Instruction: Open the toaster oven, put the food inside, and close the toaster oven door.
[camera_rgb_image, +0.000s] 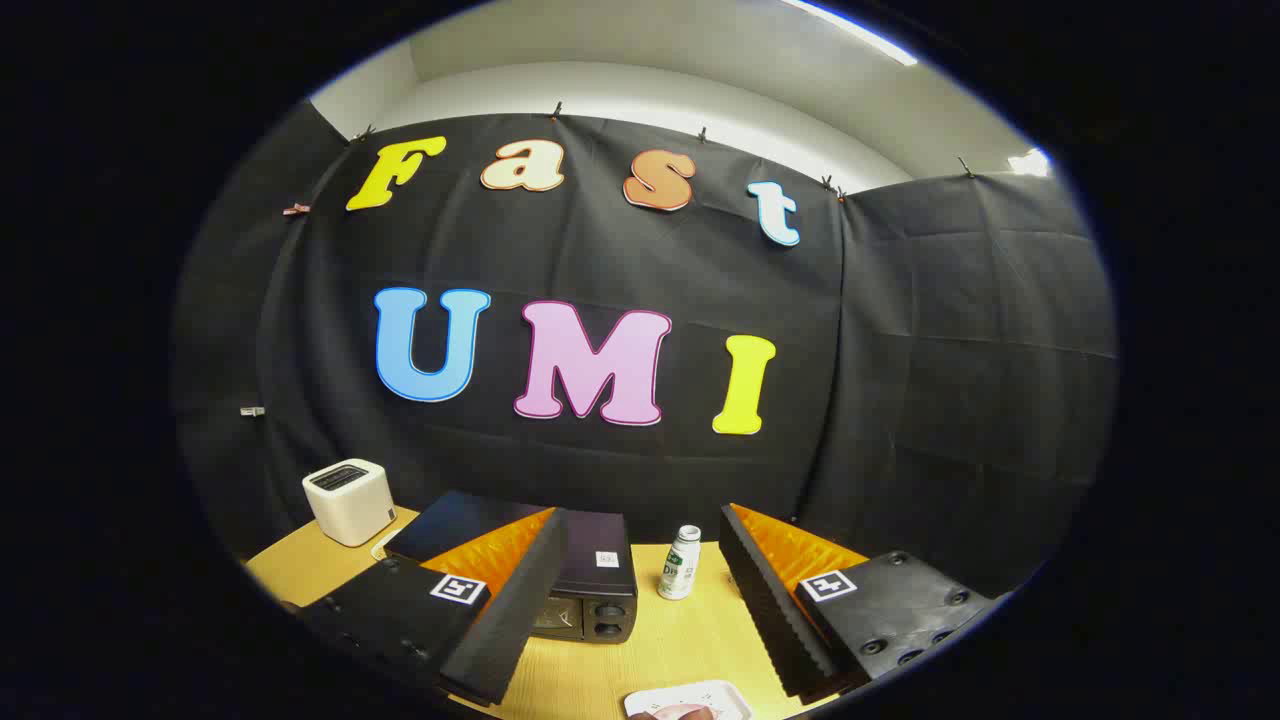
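Note:
A black toaster oven (590, 580) stands on the wooden table (640, 650), partly hidden behind my left finger, with its door shut as far as I can see and two knobs on its right side. My gripper (640, 620) is held above the table, open, with nothing between its fingers. Close below them sits a white plate (690, 700) with a pinkish piece of food (680, 712) on it, only partly visible.
A small white bottle with a green label (681, 563) stands just right of the oven. A white box-shaped appliance (349, 501) sits at the table's far left corner. The black cloth wall rises right behind the table.

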